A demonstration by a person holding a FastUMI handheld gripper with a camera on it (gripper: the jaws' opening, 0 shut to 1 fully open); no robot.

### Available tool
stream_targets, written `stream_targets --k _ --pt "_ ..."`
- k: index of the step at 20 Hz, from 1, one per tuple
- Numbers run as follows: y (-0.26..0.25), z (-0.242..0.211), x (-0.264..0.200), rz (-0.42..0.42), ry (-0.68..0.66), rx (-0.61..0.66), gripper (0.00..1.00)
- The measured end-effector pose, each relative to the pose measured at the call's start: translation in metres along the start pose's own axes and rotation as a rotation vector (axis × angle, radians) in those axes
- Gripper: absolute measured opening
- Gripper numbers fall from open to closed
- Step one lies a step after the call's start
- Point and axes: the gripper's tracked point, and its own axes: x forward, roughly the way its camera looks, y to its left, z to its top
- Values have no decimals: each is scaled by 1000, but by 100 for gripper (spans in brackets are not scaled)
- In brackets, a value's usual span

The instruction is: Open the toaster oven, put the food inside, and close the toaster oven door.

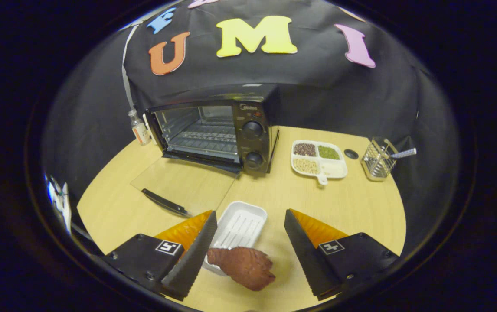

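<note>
the hand-held gripper (250, 242) has its fingers spread apart at the lower centre of the frame. a brown drumstick-shaped piece of food (245, 267) lies between them on the pale wooden table (361, 208), overlapping a white ribbed plastic tray (240, 225). the black toaster oven (214, 132) stands in the upper middle, its glass door (179, 184) folded down flat.

A: Route, tongs (250, 238) to toaster oven (214, 132) at 11 o'clock?
B: Jaws wide apart; drumstick (244, 266) and white tray (240, 225) between them. Lowered glass door (183, 184) lies ahead. Oven cavity unobstructed. Bare bench (361, 203) at 2 o'clock.
</note>
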Motion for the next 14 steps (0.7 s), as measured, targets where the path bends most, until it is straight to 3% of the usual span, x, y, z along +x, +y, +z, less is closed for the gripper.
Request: stream_targets --k 3,4,7,9,12,14 --pt "-8 -37 -5 172 127 169 96" --pt "-8 -48 -7 225 178 236 87" --pt "8 -65 -10 373 279 423 78" --pt "14 -69 -10 421 302 490 65" --pt "17 -65 -9 438 308 510 34" --pt "17 -63 -8 442 317 496 26"
